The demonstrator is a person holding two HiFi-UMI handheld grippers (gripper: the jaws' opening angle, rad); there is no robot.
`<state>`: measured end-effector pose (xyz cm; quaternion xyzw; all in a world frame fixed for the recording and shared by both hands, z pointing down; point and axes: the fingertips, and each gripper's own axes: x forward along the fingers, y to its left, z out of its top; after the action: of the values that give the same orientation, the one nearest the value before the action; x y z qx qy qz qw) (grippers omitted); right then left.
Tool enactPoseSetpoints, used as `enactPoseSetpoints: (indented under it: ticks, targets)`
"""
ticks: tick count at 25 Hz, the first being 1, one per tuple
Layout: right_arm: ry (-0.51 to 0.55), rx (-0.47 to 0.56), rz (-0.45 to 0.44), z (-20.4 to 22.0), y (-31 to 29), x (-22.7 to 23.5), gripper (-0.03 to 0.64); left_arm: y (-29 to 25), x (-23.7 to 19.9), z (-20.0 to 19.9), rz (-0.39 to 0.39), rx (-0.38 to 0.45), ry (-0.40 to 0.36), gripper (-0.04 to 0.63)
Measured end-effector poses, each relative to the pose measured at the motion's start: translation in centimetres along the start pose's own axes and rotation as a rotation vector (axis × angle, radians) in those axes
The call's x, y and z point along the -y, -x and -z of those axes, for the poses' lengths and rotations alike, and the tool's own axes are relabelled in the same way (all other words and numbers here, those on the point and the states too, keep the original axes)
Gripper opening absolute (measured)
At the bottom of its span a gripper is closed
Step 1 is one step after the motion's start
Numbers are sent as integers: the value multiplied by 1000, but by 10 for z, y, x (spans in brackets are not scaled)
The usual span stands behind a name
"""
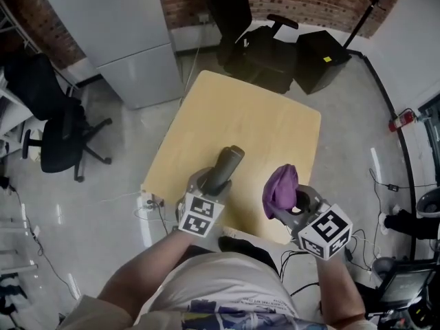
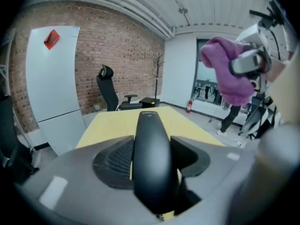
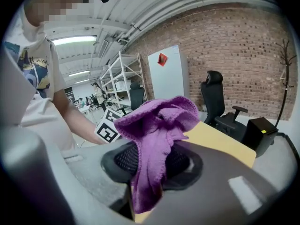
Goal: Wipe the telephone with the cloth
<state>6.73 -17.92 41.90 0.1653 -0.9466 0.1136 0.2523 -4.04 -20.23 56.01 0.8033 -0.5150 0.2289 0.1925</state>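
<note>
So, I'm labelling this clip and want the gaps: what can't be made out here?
Telephone: its lower end, left gripper view, sunk between the fingers.
Cloth: the pinched part, right gripper view, buried between the fingers.
Table: near edge partly, head view, covered by the left gripper, right gripper and the person.

This is an office-style lab workspace: red brick walls [image 2: 122, 55], a bare grey concrete floor [image 1: 103, 205], black swivel office chairs [image 1: 58, 139], a square pale wooden table [image 1: 254, 126], white metal shelving racks [image 3: 119, 78] and a tall grey cabinet [image 1: 130, 40].
</note>
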Motion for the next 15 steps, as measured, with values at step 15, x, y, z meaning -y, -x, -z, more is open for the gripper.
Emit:
enactPoseSetpoints:
  ticks: [15]
  targets:
    - [181,195,-135,-117,-64,-115,117,112,42,-42,181,161,-81,253]
